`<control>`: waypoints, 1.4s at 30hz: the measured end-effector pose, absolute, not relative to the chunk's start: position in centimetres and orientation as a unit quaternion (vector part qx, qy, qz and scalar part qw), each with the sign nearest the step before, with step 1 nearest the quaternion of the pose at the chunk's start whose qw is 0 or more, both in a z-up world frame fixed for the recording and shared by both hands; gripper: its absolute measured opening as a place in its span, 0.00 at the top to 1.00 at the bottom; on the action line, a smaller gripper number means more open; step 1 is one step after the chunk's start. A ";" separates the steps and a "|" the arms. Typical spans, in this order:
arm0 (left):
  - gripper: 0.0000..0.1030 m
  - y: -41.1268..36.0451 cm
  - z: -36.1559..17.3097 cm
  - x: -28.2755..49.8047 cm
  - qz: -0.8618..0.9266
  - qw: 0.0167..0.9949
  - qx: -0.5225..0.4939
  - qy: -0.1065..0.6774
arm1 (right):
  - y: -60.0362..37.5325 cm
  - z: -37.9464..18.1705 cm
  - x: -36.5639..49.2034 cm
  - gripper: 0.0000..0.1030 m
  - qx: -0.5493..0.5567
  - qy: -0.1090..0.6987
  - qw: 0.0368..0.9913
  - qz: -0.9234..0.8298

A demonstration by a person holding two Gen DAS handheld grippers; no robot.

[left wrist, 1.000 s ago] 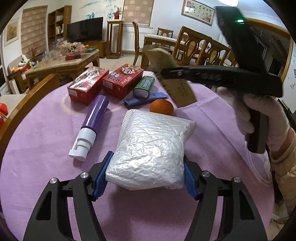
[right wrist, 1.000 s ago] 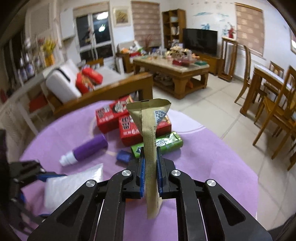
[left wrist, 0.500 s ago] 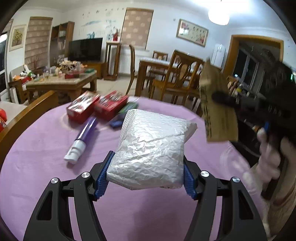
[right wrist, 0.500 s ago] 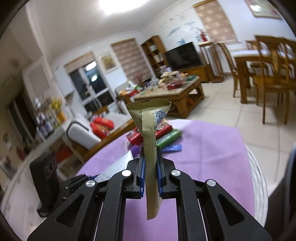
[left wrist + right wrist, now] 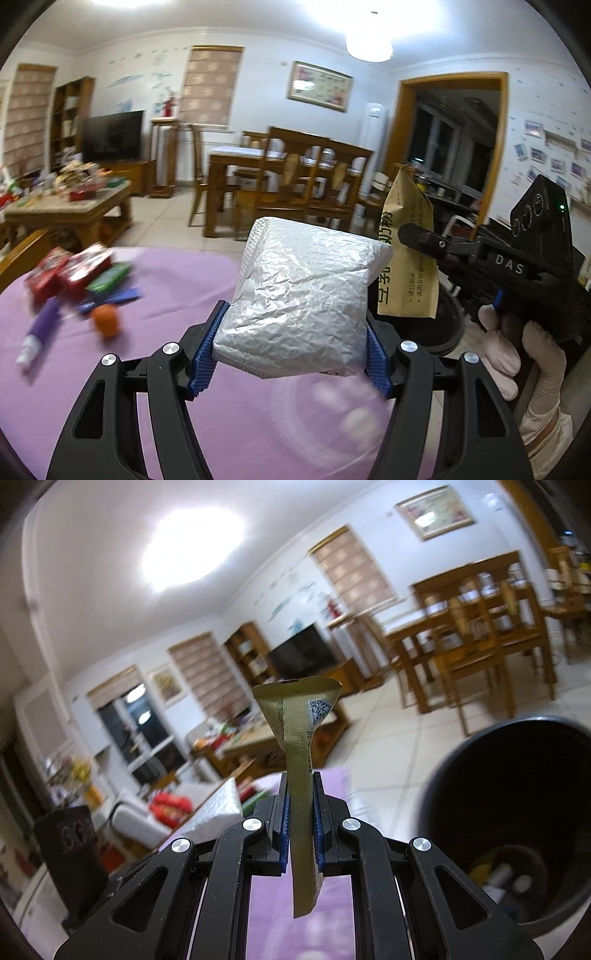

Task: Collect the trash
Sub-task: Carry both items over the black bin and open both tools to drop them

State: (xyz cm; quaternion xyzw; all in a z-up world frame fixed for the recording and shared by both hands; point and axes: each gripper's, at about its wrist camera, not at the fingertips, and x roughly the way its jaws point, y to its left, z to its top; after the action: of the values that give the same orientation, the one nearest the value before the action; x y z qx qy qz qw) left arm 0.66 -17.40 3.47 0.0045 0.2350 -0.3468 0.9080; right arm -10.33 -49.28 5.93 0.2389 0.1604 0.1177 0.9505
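On the purple tabletop (image 5: 184,273), near its far-left edge: red boxes (image 5: 70,271), green pack (image 5: 107,278), purple tube (image 5: 38,332), orange (image 5: 106,320), all blurred. L gripper (image 5: 291,354) in centre, blue pads clamped on a silver bubble mailer (image 5: 303,295), held up off the tabletop. To the right, R gripper (image 5: 299,825) in a gloved hand (image 5: 517,354), tongs pressed together on a tan sachet (image 5: 299,760) w/ QR code, held upright, just beside the mailer. Black bin (image 5: 517,812) on the floor past the tabletop's right edge, some trash inside; sachet is near it, not over it.
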 end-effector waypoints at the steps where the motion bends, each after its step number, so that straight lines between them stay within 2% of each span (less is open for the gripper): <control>1: 0.37 -18.9 3.4 0.6 -0.358 0.904 0.009 0.235 | -50.6 5.8 -11.0 0.89 0.243 0.154 0.952 0.105; 10: 0.37 -28.1 2.1 1.1 -0.415 0.876 0.028 0.243 | -63.2 3.3 -15.6 0.89 0.287 0.127 0.949 -0.004; 19: 0.37 -34.6 -0.5 2.3 -0.435 0.855 0.060 0.277 | -69.8 0.2 -15.5 0.89 0.316 0.123 0.940 -0.035; 24: 0.37 -36.5 -2.4 3.2 -0.433 0.843 0.082 0.307 | -69.5 -0.6 -12.4 0.89 0.313 0.140 0.939 -0.039; 38: 0.36 -38.3 -3.0 3.2 -0.427 0.837 0.095 0.330 | -67.9 -2.3 -7.1 0.89 0.294 0.173 0.938 -0.055; 41: 0.35 -38.4 -3.1 3.0 -0.428 0.836 0.100 0.327 | -68.4 -2.5 -6.5 0.86 0.293 0.173 0.939 -0.052; 42: 0.34 -38.4 -3.1 2.9 -0.429 0.836 0.102 0.326 | -68.3 -2.5 -6.4 0.82 0.293 0.172 0.939 -0.053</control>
State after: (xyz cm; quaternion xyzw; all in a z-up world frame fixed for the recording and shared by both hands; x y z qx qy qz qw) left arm 2.94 -38.44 -3.10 0.1017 0.3256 -0.4290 0.8364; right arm -6.44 -68.26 -2.55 0.2927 0.1723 -0.0528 0.9391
